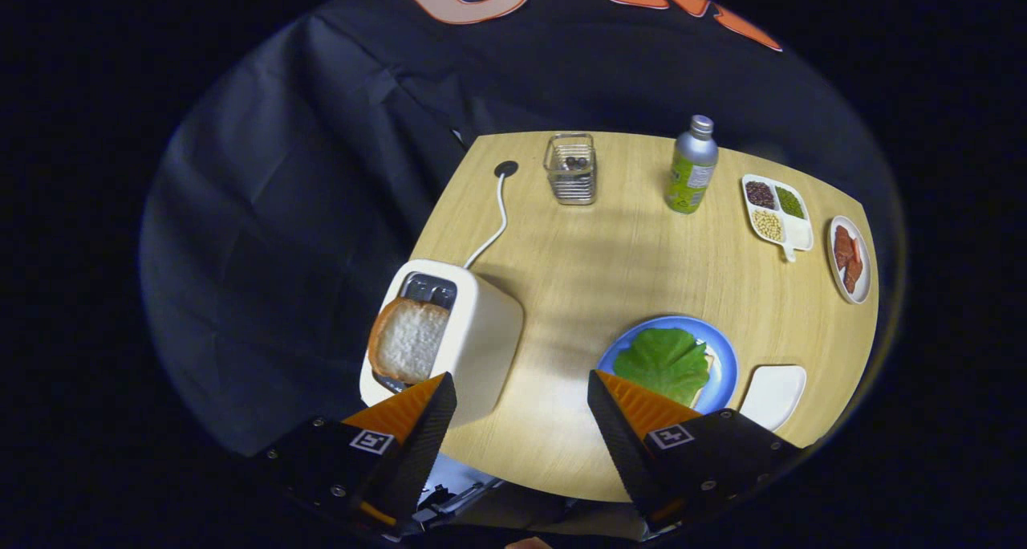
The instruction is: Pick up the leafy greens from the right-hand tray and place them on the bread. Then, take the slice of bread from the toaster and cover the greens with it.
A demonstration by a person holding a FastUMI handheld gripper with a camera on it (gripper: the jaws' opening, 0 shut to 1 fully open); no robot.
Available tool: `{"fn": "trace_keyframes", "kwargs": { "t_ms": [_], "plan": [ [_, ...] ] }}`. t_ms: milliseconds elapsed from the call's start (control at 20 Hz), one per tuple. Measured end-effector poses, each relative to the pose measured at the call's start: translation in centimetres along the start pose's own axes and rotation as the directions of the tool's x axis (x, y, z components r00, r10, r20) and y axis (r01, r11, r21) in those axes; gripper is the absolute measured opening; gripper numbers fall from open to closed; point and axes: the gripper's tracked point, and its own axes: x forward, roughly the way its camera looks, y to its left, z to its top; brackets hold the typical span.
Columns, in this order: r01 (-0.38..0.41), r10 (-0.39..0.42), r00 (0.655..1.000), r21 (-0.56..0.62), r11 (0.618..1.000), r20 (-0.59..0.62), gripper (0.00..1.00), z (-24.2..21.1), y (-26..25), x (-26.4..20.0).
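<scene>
Wooden table (610, 260), round-cornered, before dark cloth wall. Gripper (521, 400): fingers spread wide, grasping nothing. White toaster (473, 332) just ahead of left finger, bread slice (407, 339) upright in its slot. Blue plate (722, 356) just ahead of right finger, leafy greens (664, 363) lying on bread there. Empty white tray (774, 395) beside plate.

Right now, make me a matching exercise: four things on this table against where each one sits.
1. bread slice
2. leafy greens
3. bottle
4. wire basket

A. on the blue plate
B. by the cable hole
C. in the toaster
D. beside the divided dish

Pairs: 1-C, 2-A, 3-D, 4-B. The hand-held gripper is open, holding nothing.
</scene>
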Motion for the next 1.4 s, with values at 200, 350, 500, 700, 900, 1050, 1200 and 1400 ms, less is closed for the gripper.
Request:
{"fn": "trace_keyframes", "kwargs": {
  "t_ms": [200, 350, 500, 700, 900, 1050, 1200, 1400],
  "plan": [
    [-0.023, 0.021, 0.999, -0.052, 0.998, -0.039, 0.99, 0.2, 5.1, 0.6],
    [-0.019, 0.016, 0.998, -0.066, 0.998, -0.053, 0.99, 0.7, 8.1, 1.1],
    [-0.010, 0.007, 0.998, -0.060, 0.998, -0.057, 0.99, 1.4, 10.2, 2.1],
    [0.035, -0.043, 0.993, -0.071, 0.997, -0.113, 0.97, 0.4, 11.4, 3.8],
    [0.079, -0.080, 0.986, -0.015, 0.997, -0.149, 0.93, 0.1, 11.7, 5.3],
    [0.139, -0.139, 0.977, -0.012, 0.990, -0.158, 0.85, 0.5, 10.3, 6.4],
    [0.189, -0.188, 0.965, -0.013, 0.982, -0.181, 0.73, 0.4, 9.5, 7.4],
    [0.224, -0.223, 0.953, -0.021, 0.974, -0.203, 0.59, 0.1, 8.8, 8.0]
  ]
}}
